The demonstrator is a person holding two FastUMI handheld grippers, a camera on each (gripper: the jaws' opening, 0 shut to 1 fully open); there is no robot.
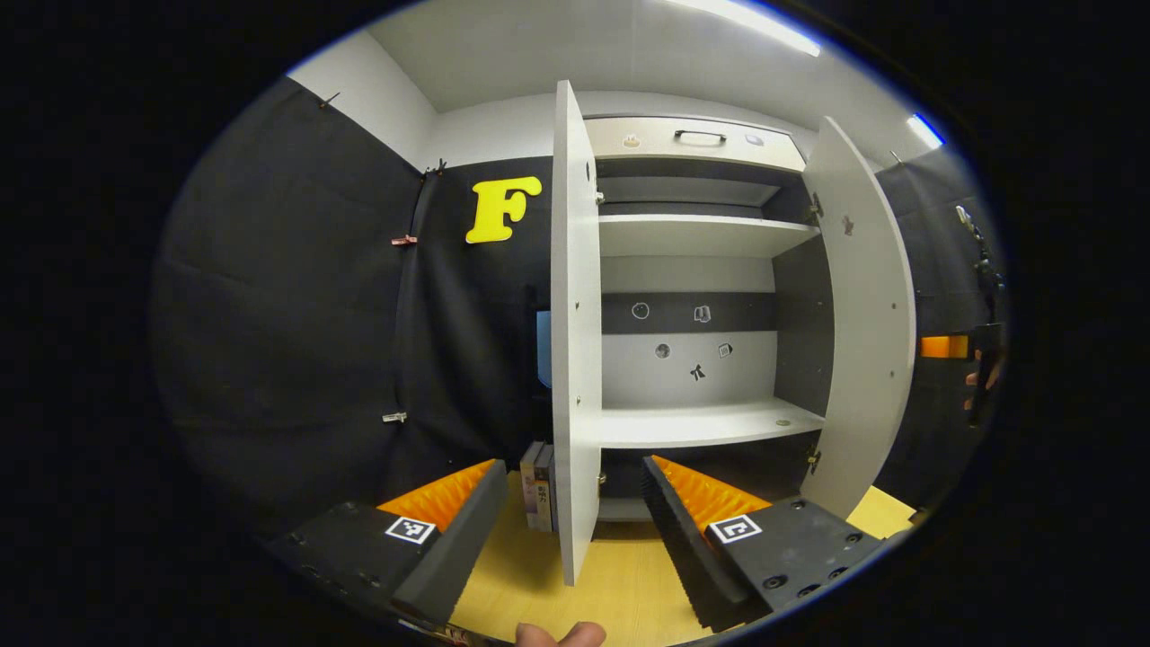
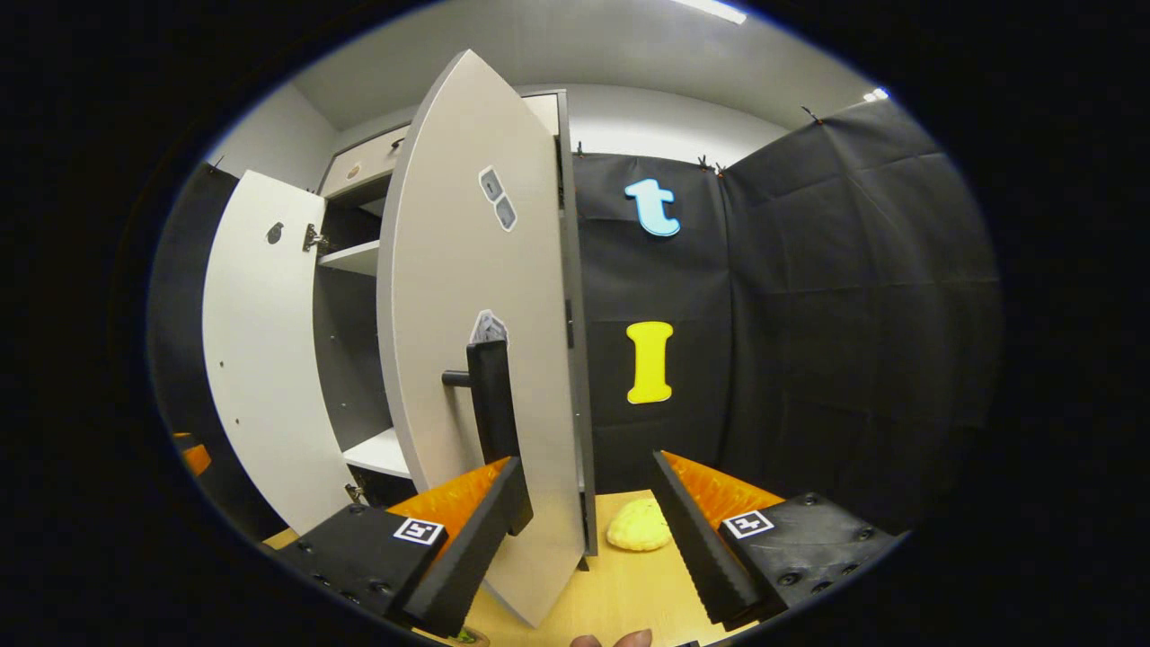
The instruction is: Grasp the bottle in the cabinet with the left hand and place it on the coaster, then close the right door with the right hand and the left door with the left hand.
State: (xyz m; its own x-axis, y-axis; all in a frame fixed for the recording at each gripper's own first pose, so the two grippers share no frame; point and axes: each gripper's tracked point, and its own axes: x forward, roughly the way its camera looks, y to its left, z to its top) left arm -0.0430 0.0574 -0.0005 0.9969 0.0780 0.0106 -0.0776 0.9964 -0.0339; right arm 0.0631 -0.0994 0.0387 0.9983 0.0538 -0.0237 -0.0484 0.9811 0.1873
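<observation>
The white cabinet stands open, and the shelves I can see are bare. In the left gripper view its left door is edge-on, straight ahead of my open left gripper, whose fingers flank the door's lower edge without pressing on it. The right door swings out at the right. In the right gripper view that right door is close, with its black handle just above my left fingertip. My right gripper is open, the door's free edge lying between its fingers. The left door stands open behind.
Some books stand on the wooden table beside the cabinet's left side. A pale yellow lump lies on the table by the right door. The other gripper, with a hand on it, is beyond the right door. Black cloth walls close in.
</observation>
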